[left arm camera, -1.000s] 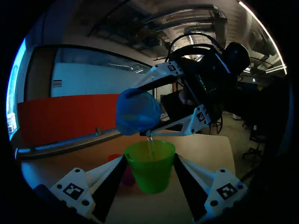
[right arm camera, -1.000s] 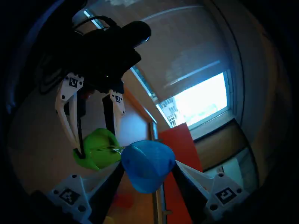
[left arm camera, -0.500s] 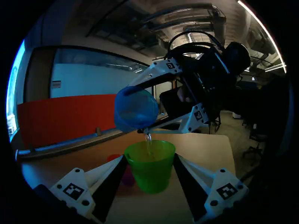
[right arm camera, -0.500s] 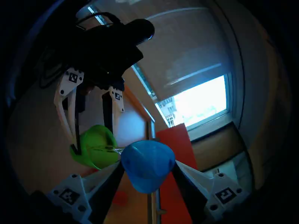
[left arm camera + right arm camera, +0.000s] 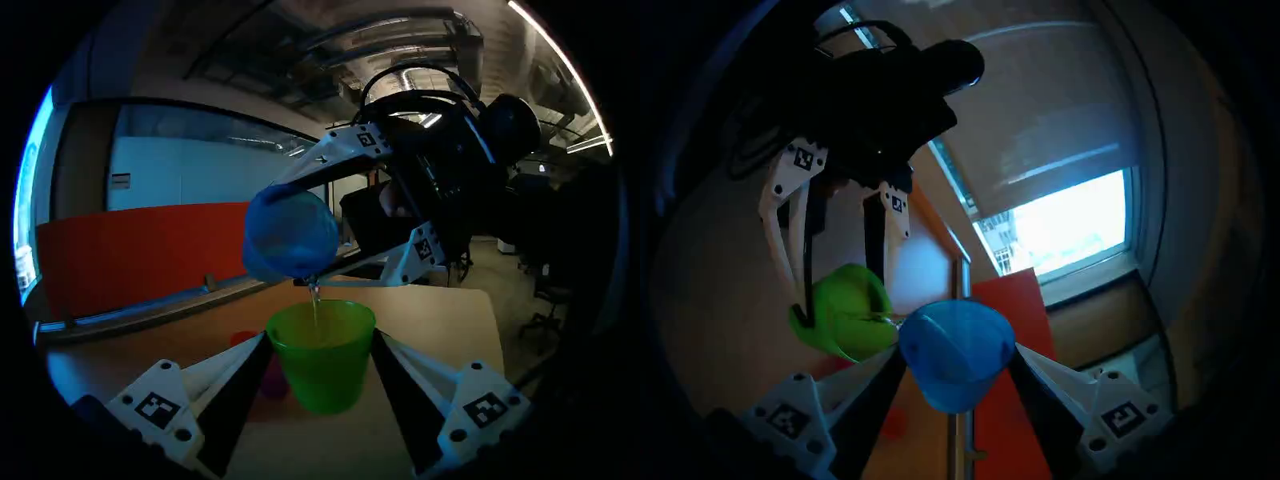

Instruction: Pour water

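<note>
The left gripper clamps the upright green cup over the table, well short of its far edge. Just above, the right gripper squeezes the tilted blue cup, and a thin water stream falls into the green cup.

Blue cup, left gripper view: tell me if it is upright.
No, the blue cup is tipped over the green cup, a thin stream of water falling in.
</note>
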The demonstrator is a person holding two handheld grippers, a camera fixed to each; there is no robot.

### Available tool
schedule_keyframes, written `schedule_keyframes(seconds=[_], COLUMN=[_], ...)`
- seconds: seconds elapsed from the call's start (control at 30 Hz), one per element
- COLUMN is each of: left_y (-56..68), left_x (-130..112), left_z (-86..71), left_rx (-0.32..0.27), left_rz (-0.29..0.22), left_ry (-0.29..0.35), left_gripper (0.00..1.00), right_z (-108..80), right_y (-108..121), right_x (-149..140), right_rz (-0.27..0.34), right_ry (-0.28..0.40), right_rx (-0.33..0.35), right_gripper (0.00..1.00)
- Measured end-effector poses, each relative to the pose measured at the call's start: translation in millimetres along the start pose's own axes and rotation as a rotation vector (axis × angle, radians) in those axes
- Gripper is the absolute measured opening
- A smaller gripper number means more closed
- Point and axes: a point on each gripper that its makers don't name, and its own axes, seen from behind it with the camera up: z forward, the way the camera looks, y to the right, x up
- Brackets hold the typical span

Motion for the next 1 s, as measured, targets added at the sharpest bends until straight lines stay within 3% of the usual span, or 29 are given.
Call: schedule_keyframes(seconds=[1.0], left_y=[0.0], left_x=[-3.4], left_z=[4.8], left_rx=[0.0], left_rz=[-0.003], left_ry=[-0.008], left_gripper=[0.87], right_z=[2.9], right_y=[6.5], right_x=[-2.6], right_rz=[-0.116], right_ry=[-0.009], right_rx=[-0.016], right_gripper=[0.9])
